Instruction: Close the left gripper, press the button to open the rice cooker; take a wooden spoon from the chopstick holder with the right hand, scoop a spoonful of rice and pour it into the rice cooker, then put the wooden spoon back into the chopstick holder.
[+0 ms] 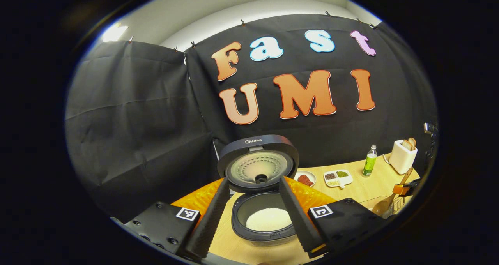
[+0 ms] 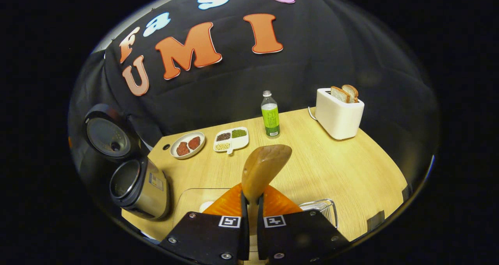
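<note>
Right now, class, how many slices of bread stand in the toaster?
2. Both slices stand side by side in the top of the white toaster at the table's far right: one slice toward the left, the other slice beside it. None seems hidden.

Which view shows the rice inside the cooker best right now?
The left gripper view: it looks straight into the open cooker, with the rice plain between its fingers. The right gripper view shows the cooker from the side, its contents not discernible.

The wooden table [image 2: 331, 167] carries the open rice cooker [image 2: 138, 187], two dishes, a green bottle [image 2: 270, 117] and a toaster [image 2: 338, 115].
</note>
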Action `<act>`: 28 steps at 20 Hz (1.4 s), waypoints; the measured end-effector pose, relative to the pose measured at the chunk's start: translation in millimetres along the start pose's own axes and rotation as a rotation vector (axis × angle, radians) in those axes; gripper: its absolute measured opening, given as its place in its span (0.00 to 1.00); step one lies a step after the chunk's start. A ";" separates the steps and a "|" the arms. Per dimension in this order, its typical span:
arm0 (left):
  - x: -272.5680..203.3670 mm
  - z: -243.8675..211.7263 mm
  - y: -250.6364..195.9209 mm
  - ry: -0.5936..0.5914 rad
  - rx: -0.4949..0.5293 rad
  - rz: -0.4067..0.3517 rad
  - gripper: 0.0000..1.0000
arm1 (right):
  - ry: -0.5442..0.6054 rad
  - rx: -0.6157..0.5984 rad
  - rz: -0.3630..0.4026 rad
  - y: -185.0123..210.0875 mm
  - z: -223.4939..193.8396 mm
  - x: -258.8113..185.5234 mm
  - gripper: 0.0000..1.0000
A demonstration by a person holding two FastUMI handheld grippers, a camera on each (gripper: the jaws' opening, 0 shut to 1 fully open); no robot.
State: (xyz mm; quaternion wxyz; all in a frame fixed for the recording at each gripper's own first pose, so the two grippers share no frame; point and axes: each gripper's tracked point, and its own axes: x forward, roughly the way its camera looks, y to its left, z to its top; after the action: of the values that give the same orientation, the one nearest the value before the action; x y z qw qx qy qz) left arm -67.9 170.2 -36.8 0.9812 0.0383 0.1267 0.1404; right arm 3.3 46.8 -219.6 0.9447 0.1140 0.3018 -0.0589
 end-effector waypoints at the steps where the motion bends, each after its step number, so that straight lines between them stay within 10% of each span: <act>1: 1.3 -2.4 1.3 0.003 0.004 0.000 0.88 | 0.009 -0.020 -0.013 1.4 -5.1 2.2 0.07; 18: 50.3 -12.2 -17.9 0.014 0.119 -0.206 0.88 | -0.262 -0.341 -0.286 21.9 -38.5 -10.6 0.06; 28: 52.1 -23.4 3.1 0.024 0.116 -0.197 0.80 | -0.196 -0.203 -0.276 22.9 -59.5 1.7 0.06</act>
State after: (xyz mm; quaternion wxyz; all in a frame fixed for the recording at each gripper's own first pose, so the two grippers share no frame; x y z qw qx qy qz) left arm -26.4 189.0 -71.4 0.9848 0.0805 0.1496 0.0363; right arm -24.3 83.8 -263.6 0.9591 -0.0305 0.2257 -0.1681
